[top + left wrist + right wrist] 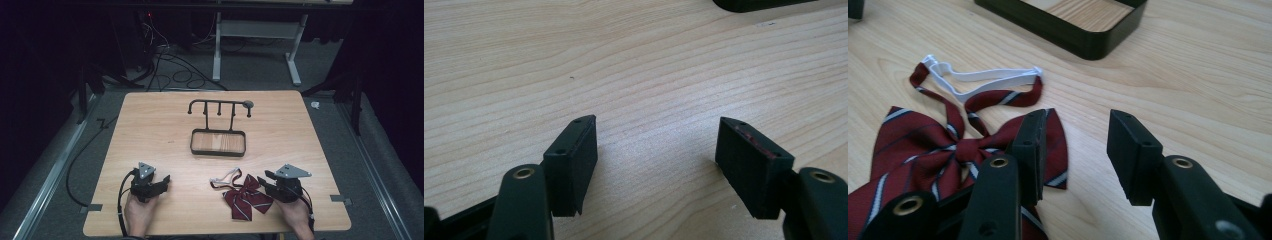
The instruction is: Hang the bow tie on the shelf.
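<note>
The left gripper (162, 181) is being held low over the table (150, 130) at its near left, by a hand (137, 212); its jaws are being kept wide apart, with bare wood between them in the left gripper view. At the table's middle, farther back, a black tray (218, 142) is being shown with a wooden floor and nothing in it; a black rack (220, 106) with hanging pegs is standing from its far edge. Near the front, right of centre, a bow tie (246, 197), dark red with stripes, is lying flat, its white strap (227, 175) looped toward the tray. The right gripper (260, 182) is being held just beside the bow tie, jaws moderately apart, gripping nothing; its left jaw is hanging over the bow's edge.
</note>
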### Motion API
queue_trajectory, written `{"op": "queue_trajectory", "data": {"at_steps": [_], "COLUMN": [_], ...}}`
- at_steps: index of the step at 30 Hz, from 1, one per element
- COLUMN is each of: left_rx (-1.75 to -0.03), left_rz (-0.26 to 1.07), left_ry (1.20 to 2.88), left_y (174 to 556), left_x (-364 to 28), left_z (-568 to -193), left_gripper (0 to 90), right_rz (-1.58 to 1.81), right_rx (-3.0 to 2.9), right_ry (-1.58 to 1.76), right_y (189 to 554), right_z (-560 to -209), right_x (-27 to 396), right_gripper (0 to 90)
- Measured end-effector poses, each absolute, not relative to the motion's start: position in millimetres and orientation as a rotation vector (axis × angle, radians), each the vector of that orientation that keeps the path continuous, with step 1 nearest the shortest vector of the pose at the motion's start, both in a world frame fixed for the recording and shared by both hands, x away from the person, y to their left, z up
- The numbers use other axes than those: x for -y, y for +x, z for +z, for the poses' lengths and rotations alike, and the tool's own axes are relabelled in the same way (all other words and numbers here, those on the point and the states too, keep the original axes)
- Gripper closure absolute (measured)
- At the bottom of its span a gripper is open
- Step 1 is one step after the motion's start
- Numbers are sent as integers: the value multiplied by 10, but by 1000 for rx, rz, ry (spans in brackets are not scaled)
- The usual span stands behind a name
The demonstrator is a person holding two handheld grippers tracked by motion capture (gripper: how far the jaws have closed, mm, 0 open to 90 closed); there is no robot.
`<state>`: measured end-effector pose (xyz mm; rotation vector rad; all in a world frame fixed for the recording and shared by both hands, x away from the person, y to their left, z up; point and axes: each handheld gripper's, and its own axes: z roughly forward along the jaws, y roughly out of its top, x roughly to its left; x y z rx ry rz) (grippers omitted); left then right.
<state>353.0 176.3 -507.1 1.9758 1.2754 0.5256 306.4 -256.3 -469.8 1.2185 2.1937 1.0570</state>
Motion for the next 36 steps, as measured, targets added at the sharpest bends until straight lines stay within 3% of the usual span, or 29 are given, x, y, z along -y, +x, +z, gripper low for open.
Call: {"op": "queue_trajectory", "data": {"at_steps": [36], "left_rx": [-1274], "left_rz": [526], "left_ry": [1977], "left_y": [3530], "left_x": [-1762], "left_z": [-5071], "left_gripper": [334], "right_rz": [1013], "right_rx": [-2330], "right_ry": [1228], "right_y": [3585], "right_z": [-4767], "right_x": [2074], "right_gripper": [669]}}
